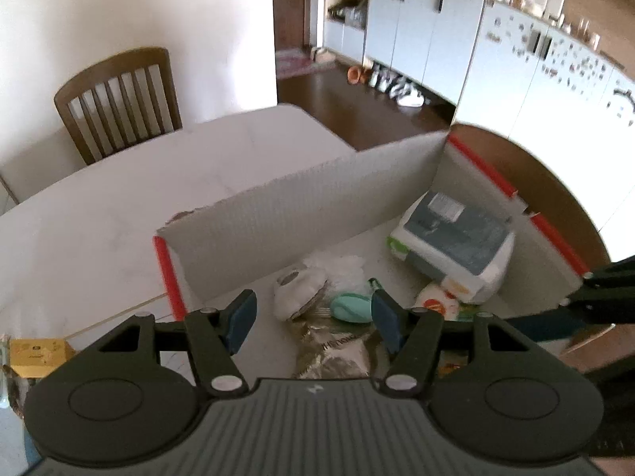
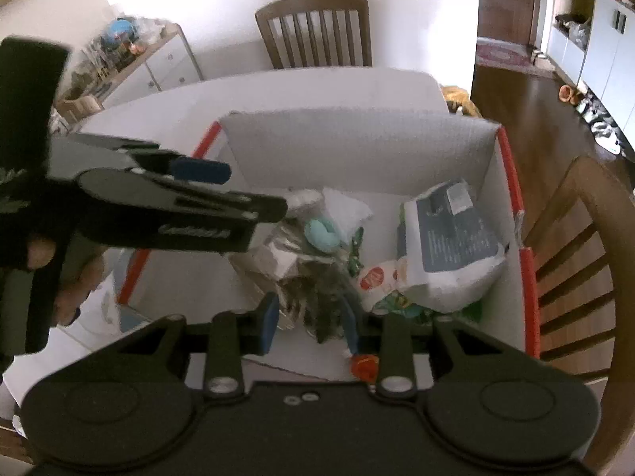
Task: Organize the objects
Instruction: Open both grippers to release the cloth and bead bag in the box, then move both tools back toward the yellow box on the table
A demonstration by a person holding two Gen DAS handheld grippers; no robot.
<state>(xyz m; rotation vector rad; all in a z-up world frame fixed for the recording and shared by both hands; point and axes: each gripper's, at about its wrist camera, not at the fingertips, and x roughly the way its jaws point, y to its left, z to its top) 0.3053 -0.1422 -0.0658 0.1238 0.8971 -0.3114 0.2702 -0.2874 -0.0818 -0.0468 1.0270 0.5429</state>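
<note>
The left gripper [image 1: 313, 319] hangs over the near edge of the cardboard box [image 1: 317, 194], its blue pads [image 1: 242, 317] set well apart with nothing between them. The right gripper [image 2: 309, 323] hovers over the same box from the other side, its pads a narrower gap apart. A dark crinkled bag [image 2: 317, 297] shows through that gap, but it seems to lie on the box floor below the pads and not in their grip; the view is too blurred there to be sure.

The box stands on a white table [image 1: 99, 214], its flaps up and red tape [image 1: 168, 273] along the edges. Inside, against the far right corner, leans a big white and grey-blue pack [image 1: 456, 238]. Near it lies a small white pouch with a red-orange round mark [image 2: 377, 277]. Towards the middle sit a white rounded item [image 1: 297, 289], some clear crumpled plastic [image 1: 345, 269], and a small mint-green object [image 1: 349, 307] just beside a silver foil packet [image 1: 337, 353].

From the right wrist view a hand [image 2: 59, 277] grasps the left gripper's black handle. A small orange thing [image 2: 363, 365] lies at the box's near rim. A yellow carton [image 1: 37, 355] rests on the table left of the box, and wooden chairs [image 1: 119, 99] stand around.
</note>
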